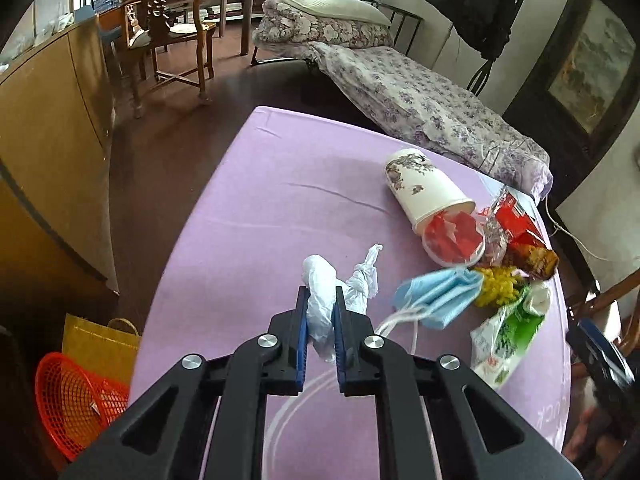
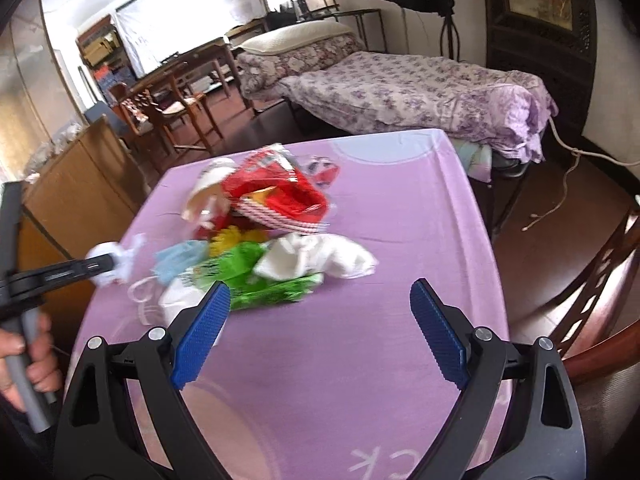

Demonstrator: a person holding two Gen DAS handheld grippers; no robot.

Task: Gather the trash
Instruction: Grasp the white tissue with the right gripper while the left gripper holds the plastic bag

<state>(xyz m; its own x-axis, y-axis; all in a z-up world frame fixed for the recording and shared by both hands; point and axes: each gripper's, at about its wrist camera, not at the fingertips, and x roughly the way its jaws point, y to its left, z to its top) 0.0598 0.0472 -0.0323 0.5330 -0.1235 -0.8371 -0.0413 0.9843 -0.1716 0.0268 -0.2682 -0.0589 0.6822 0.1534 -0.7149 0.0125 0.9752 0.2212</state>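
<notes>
White crumpled plastic bag is pinched between the blue fingers of the left gripper, clenched tight on it, bag lifted just off the purple-clothed desk. Right gripper hangs over the near side of the desk, fingers spread wide, nothing between them, not touching anything.

Rest of the trash sits in a heap on the desk right of the held bag: paper cup on its side with purple flower print, red wrappers stuffed in its mouth; blue face mask with white ear loops, just beside the bag; yellow clump; green-and-white packet, print on it too small to read; red carton behind the cup, text unreadable. From the right wrist view a white crumpled tissue lies on the heap's near side; view is motion-blurred.

Desk cloth carries white lettering near the front edge, upside down, only "CK" legible.

Red mesh basket and yellow bag stand on the floor left of the desk
</notes>
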